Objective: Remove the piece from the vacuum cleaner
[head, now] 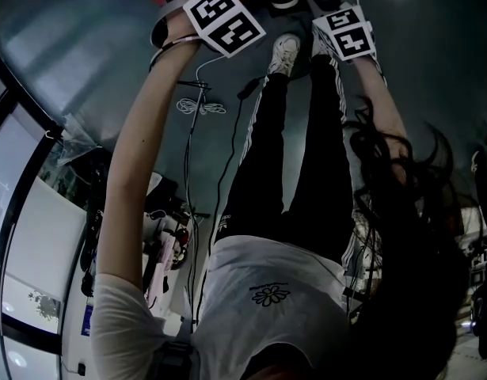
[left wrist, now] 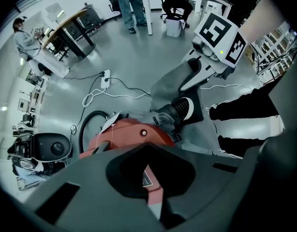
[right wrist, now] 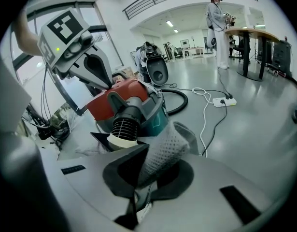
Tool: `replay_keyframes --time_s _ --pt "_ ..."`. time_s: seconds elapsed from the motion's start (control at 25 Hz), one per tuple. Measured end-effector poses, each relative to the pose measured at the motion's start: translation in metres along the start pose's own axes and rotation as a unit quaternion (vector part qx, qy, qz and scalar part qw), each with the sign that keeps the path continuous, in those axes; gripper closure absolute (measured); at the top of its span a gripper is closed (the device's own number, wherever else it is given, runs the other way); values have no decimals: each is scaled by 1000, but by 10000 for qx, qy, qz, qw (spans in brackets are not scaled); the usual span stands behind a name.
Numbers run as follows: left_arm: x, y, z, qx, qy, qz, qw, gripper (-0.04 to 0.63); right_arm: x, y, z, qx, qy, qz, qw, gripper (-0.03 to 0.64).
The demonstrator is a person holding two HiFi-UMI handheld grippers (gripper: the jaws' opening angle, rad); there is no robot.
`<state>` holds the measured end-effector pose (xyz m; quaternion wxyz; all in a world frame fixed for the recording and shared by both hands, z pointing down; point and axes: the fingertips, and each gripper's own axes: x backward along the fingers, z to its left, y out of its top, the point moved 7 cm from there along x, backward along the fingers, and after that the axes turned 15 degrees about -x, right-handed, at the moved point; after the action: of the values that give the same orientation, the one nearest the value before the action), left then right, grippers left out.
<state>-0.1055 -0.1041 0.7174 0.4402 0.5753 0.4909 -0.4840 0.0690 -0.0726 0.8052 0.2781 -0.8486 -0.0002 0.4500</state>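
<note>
Vacuum cleaner (right wrist: pixel 120 96), red-topped over a teal body, sits on the grey floor (right wrist: pixel 264 134) just beyond the person's feet. A black ribbed collar (right wrist: pixel 123 124) juts from its near side, with a grey mesh piece (right wrist: pixel 163 146) touching it; whether the two are joined is unclear. The right gripper (right wrist: pixel 146 170) has its jaws closed narrowly on that mesh piece. The left gripper (left wrist: pixel 149 173) is clamped on a red part of the vacuum cleaner's top, seemingly bracing it.

The step in hand looks like the pull itself: the piece is gripped but appears not yet free. The next move likely calls for a steady draw toward the near side while the left gripper holds firm.

Open floor lies to the right. A black hose (right wrist: pixel 181 99) curls just behind the body, a white power strip (right wrist: pixel 221 100) lies farther right, and clutter (right wrist: pixel 47 124) crowds the left.
</note>
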Motion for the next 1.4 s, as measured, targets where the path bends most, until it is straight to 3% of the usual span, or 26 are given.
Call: replay_keyframes --time_s 0.4,0.6,0.8,0.92,1.0,1.12,1.24,1.4 --pt "-3 -4 6 1 2 -29 10000 591 -12 1 -1 100 -133 439 9989 589" --pt "-3 -4 8 45 -27 -17 10000 591 -15 7 3 805 -184 693 9942 589" --pt "-4 -4 4 110 1 -14 9999 591 -15 -1 3 702 -172 743 9946 589" --pt "-4 -2 5 165 42 -4 9999 591 -15 -28 -7 963 -481 1262 9862 589" --pt "-6 -2 4 215 44 -38 9998 591 -5 -51 -26 455 -679 1349 9875 591" --pt "-5 -4 0 426 87 -143 9990 591 17 -65 -43 -351 -777 1080 9905 591" --pt "-7 -4 -5 531 113 -105 9985 591 23 -69 -46 -350 -817 1054 9905 591" --pt "-10 -2 -6 392 199 12 9990 591 20 -61 -47 -373 -853 1008 9905 591"
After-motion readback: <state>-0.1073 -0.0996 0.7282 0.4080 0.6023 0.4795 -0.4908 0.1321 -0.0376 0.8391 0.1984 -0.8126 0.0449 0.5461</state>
